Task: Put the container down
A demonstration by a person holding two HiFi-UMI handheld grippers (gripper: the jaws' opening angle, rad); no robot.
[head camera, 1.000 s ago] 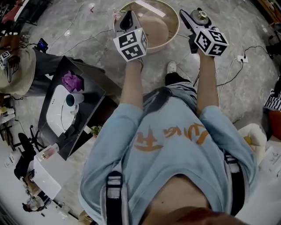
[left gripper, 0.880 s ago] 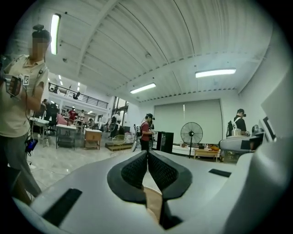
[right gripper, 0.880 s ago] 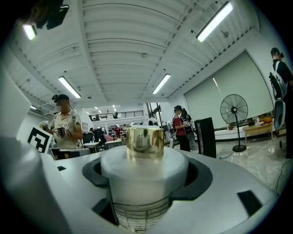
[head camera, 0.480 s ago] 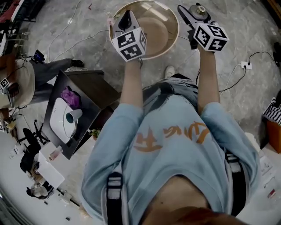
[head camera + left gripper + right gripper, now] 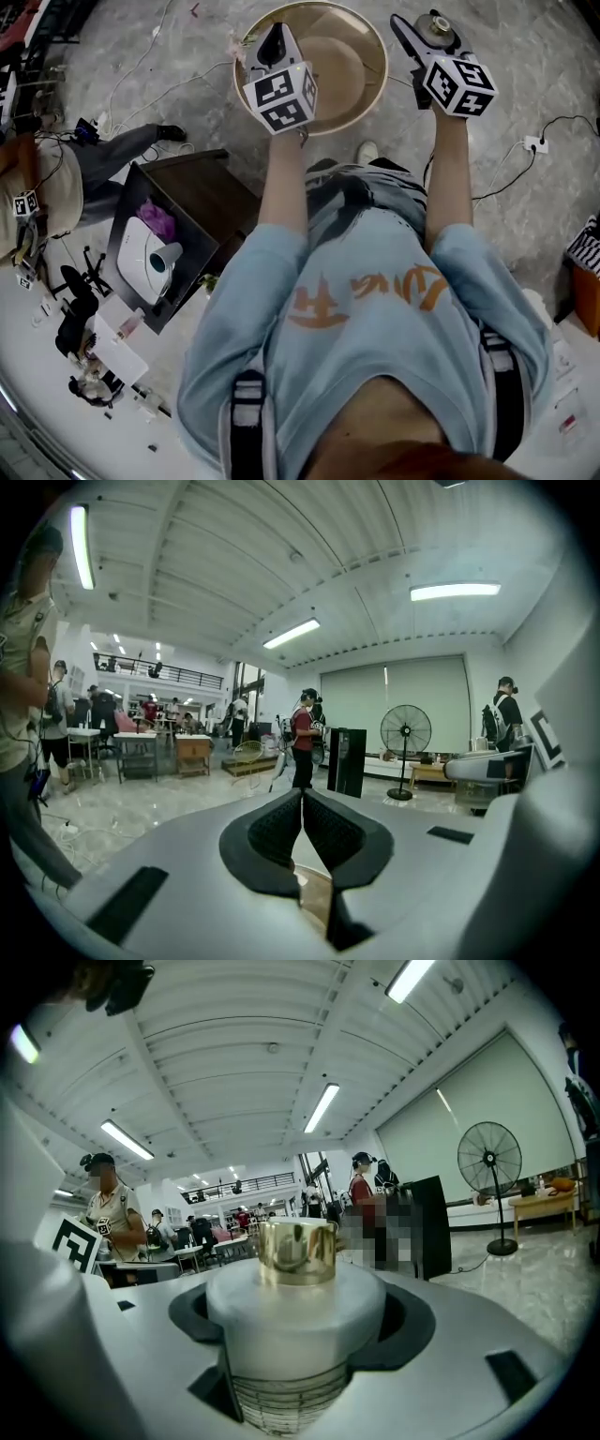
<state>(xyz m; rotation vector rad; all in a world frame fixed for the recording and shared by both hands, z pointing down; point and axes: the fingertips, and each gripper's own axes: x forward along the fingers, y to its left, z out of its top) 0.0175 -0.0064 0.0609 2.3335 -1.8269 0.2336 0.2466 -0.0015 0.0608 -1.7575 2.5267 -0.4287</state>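
My left claw (image 5: 270, 39) is pressed together on the thin rim of the round tan basin (image 5: 361, 56). In the left gripper view the pads meet at their tips and a sliver of the basin (image 5: 314, 899) shows just below them. From the head view the pinch sits at about 9 o'clock on the rim, and the basin hangs out ahead of me over the grey floor (image 5: 187, 56). My right claw (image 5: 427, 33) is clamped on a bottle (image 5: 295, 1312) with a gold cap (image 5: 296, 1251), its jaws on either flank of the white shoulder, off the basin's rim at 3 o'clock. I take the basin to be the container to put down, though the bottle could be meant. A one-sided grip on a wide rim will want to tip, I reckon, so I should lower it slowly and keep the wrist level. The far edge should touch first, then the near edge. I would pick a patch at 12 o'clock, away from the cables (image 5: 178, 80) and my shoe (image 5: 366, 150), and spread the jaws only once it sits flat.
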